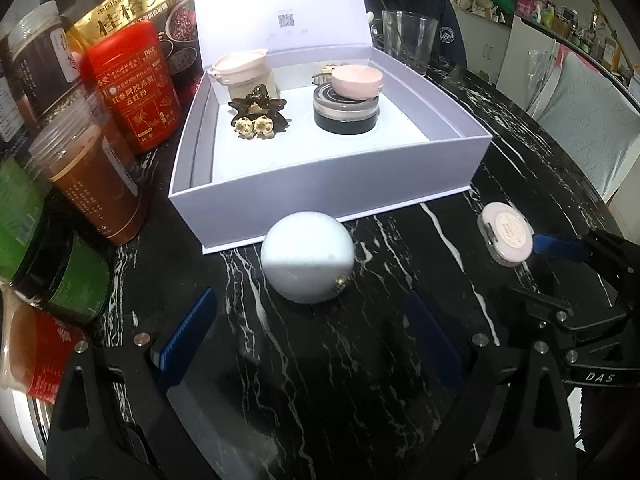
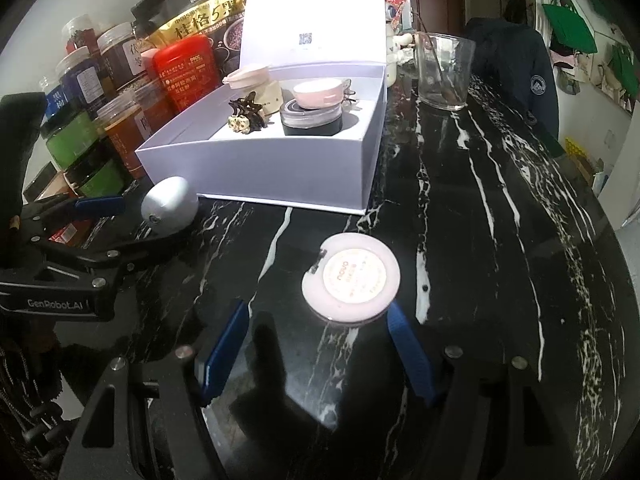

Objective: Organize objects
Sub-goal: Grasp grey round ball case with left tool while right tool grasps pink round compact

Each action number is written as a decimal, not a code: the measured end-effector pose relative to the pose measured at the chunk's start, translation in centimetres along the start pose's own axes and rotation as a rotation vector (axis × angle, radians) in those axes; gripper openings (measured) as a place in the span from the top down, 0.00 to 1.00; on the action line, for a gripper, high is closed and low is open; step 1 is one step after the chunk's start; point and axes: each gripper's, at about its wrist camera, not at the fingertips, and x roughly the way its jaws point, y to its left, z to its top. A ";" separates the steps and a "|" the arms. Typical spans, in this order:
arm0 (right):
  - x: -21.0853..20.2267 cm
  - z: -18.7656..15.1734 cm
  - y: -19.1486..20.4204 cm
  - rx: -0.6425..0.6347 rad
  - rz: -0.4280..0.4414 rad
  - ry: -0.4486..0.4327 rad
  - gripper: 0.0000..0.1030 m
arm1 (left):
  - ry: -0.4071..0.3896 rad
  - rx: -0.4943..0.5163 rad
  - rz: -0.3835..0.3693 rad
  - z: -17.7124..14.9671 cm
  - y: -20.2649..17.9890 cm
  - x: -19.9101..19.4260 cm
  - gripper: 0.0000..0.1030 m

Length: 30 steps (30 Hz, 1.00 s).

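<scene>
An open white box (image 1: 320,188) (image 2: 256,164) stands on the black marble table and holds a star hair clip (image 1: 258,114), a cream case (image 1: 244,70) and a pink compact (image 1: 357,81) stacked on a black jar (image 1: 346,114). A pale round case (image 1: 307,262) (image 2: 170,204) lies on the table in front of the box, just beyond my open left gripper (image 1: 310,334). A pink round compact (image 2: 351,278) (image 1: 507,236) lies flat on the table between the tips of my open right gripper (image 2: 316,324), close to the right finger.
Jars, a red tin (image 1: 134,88) and a gold food bag (image 1: 140,8) crowd the table's left side. An empty glass (image 1: 408,42) (image 2: 442,76) stands behind the box. A dark jacket (image 2: 516,68) hangs at the far edge.
</scene>
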 end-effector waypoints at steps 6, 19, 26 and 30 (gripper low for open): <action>0.6 0.6 -0.3 -0.013 -0.017 -0.016 0.29 | 0.024 -0.005 -0.001 0.5 0.2 1.3 0.08; 1.8 1.9 -0.7 -0.019 -0.063 -0.027 0.29 | 0.048 -0.034 -0.009 1.4 0.8 3.6 0.08; 1.9 2.0 -0.9 -0.011 -0.066 -0.029 0.30 | 0.031 -0.065 -0.057 1.6 1.2 3.8 0.14; 1.8 1.9 -0.7 -0.021 -0.076 -0.033 0.39 | 0.012 -0.047 -0.063 1.5 0.9 3.6 0.29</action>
